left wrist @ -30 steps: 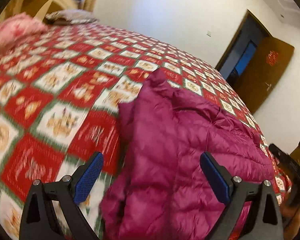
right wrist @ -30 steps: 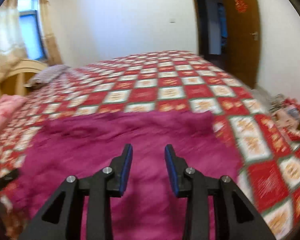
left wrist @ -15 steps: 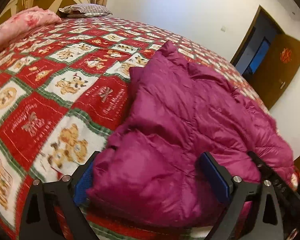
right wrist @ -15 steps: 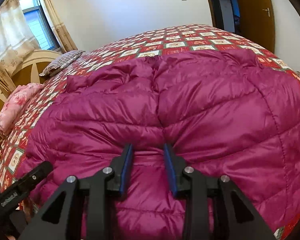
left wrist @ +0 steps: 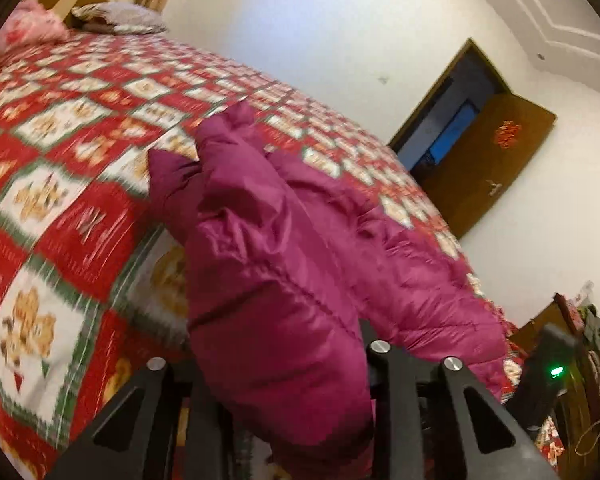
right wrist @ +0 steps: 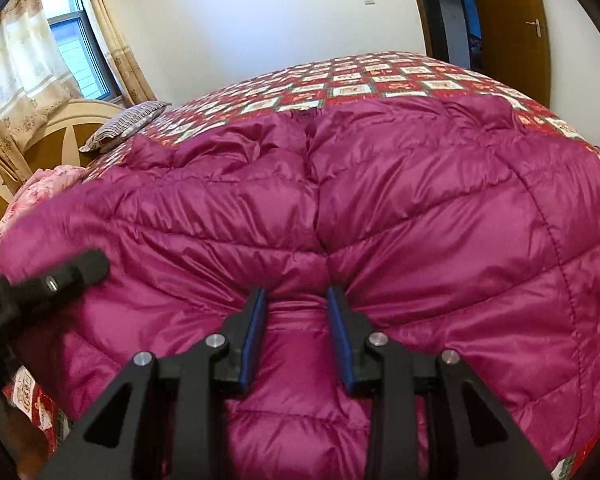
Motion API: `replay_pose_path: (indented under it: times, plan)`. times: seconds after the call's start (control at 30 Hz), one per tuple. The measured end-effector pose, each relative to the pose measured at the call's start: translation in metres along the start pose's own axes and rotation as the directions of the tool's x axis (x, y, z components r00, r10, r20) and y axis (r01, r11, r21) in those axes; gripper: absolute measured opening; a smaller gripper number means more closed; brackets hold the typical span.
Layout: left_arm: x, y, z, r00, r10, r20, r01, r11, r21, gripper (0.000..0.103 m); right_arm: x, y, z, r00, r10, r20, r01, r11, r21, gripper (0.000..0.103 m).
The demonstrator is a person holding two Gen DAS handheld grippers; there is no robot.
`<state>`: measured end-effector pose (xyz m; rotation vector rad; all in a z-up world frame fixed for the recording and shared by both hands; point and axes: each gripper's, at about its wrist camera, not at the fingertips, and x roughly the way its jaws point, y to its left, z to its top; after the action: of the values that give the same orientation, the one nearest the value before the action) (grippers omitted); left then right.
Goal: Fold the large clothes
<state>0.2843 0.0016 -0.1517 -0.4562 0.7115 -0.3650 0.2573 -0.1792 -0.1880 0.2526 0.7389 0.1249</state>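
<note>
Left gripper has just closed on the magenta quilted puffer jacket at the bed's near edge; right gripper pinches its hem; lift both evenly

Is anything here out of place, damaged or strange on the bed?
Nothing stands out. The magenta puffer jacket lies rumpled on the checked quilt, bunched only where both grippers pinch it. No tear or spill is visible.

We see our right gripper pinching a fold of the magenta puffer jacket on the checked bedspread.
</note>
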Motion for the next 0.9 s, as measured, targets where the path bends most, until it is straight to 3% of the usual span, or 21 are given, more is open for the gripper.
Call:
replay_pose_path:
  times: [0.27,0.4,0.47,0.6,0.77,0.9]
  plan:
    - [-0.027,-0.020,0.008,0.995,-0.101,0.025,0.100,0.993,0.063,0.020,-0.004,-0.005,0.004,0.997,0.068,-0.044,-0.062,0.990,0.128,0.036]
    - [-0.044,-0.026,0.016,0.992,-0.117,0.054,0.110,0.987,0.118,0.020,-0.002,0.009,0.002,0.983,0.169,-0.077,-0.152,0.970,0.191,0.036]
    - [-0.053,-0.033,0.018,0.991,-0.111,0.070,0.098,0.981,0.165,0.020,0.001,0.019,-0.001,0.969,0.230,-0.091,-0.207,0.956,0.210,0.036]
    - [-0.063,-0.050,0.016,0.993,-0.079,0.086,0.051,0.955,0.291,0.020,0.008,0.038,-0.008,0.912,0.395,-0.112,-0.356,0.897,0.264,0.035]
    - [-0.058,-0.068,0.010,0.995,-0.062,0.080,0.024,0.915,0.403,0.021,-0.003,0.019,-0.006,0.872,0.483,-0.078,-0.434,0.837,0.333,0.035]
    - [-0.038,-0.090,-0.004,0.998,-0.040,0.053,0.009,0.869,0.495,0.021,-0.036,-0.019,-0.002,0.898,0.439,0.003,-0.412,0.840,0.355,0.037]
